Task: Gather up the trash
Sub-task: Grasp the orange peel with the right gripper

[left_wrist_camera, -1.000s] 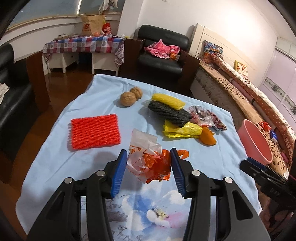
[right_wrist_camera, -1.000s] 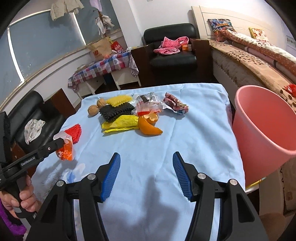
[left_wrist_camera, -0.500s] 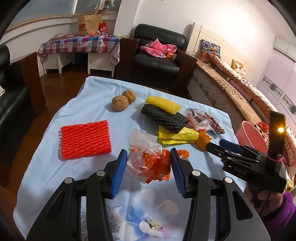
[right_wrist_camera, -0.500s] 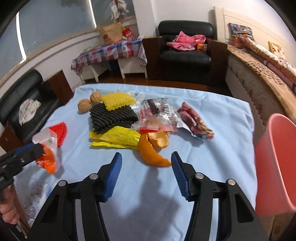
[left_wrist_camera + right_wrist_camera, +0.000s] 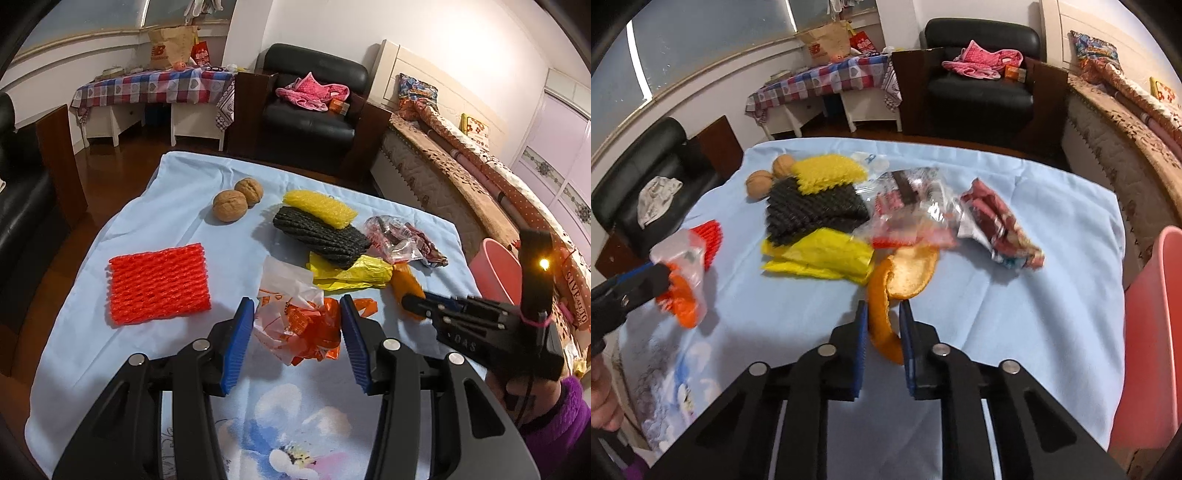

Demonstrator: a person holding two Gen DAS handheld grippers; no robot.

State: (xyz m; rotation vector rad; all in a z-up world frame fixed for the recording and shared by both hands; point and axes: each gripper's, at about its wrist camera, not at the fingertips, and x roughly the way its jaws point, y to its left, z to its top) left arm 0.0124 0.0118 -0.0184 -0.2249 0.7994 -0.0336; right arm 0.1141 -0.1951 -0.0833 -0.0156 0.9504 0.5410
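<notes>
Orange peel (image 5: 882,325), curled and leathery, lay on the worktop (image 5: 1034,295) at 6 o'clock of the litter heap, just beside the yellow bag (image 5: 820,258). Right claw (image 5: 883,332) was closing on the peel's lower strip, pads touching both faces of it. Judged light, springy and slightly slick on the waxy side; likely to bend, not break. Best taken across the thick curved strip, not at the pale cupped end at 12 o'clock, which could tear or roll out.

Left claw (image 5: 297,332) held wide around the crumpled orange-and-white wrapper (image 5: 295,325), apparently gripping it: bulky, soft, almost weightless, crackly film. Safest pinched through the bunched middle, since loose tails would slip.

Pink bin (image 5: 1152,332) stood off the worktop edge at 3 o'clock in the right view. Left untouched: red foam net (image 5: 159,284), black net (image 5: 321,236), 2 walnuts (image 5: 238,201).
</notes>
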